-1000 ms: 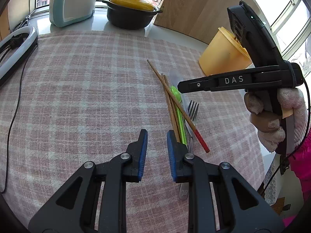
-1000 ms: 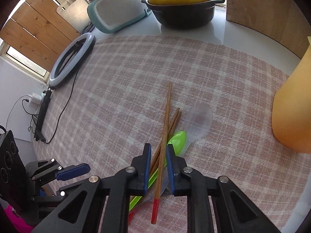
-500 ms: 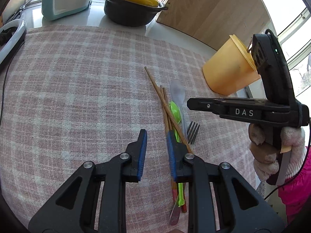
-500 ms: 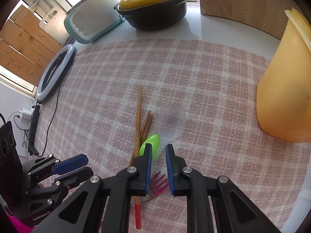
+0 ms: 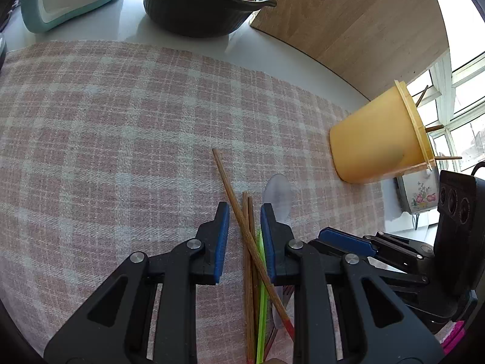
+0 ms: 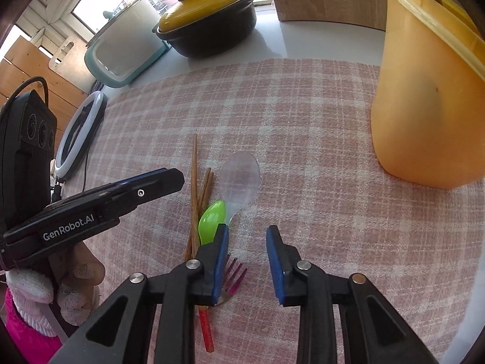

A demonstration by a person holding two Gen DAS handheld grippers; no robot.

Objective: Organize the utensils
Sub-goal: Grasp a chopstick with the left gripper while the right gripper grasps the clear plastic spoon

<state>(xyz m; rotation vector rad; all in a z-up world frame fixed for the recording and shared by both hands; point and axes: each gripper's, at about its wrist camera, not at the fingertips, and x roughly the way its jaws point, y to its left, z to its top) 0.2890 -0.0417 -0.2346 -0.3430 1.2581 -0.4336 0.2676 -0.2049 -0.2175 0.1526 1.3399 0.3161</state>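
Utensil pile at lower centre of cloth: 3 chopsticks (image 5: 242, 227), green spoon (image 6: 212, 220), clear spoon (image 6: 241, 179), fork (image 6: 235, 276), all touching or overlapping. L gripper (image 5: 244, 236) narrow gap, straddling chopsticks, pads not pressing. R gripper (image 6: 247, 261) jaws opening, nothing gripped. Yellow container (image 6: 424, 97) upper right, holding sticks. Plaid cloth (image 5: 121, 121) beneath.

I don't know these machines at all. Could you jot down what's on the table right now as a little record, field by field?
Surface: pink checked cloth
Loose utensils: wooden chopsticks, green spoon, clear spoon, pink-tined fork, lying in one bunch
Holder: yellow tub, upright, a few sticks already in it
Left tongs: open, straddling the chopsticks
Right tongs: opening, nothing between them
Background: black pot with yellow lid
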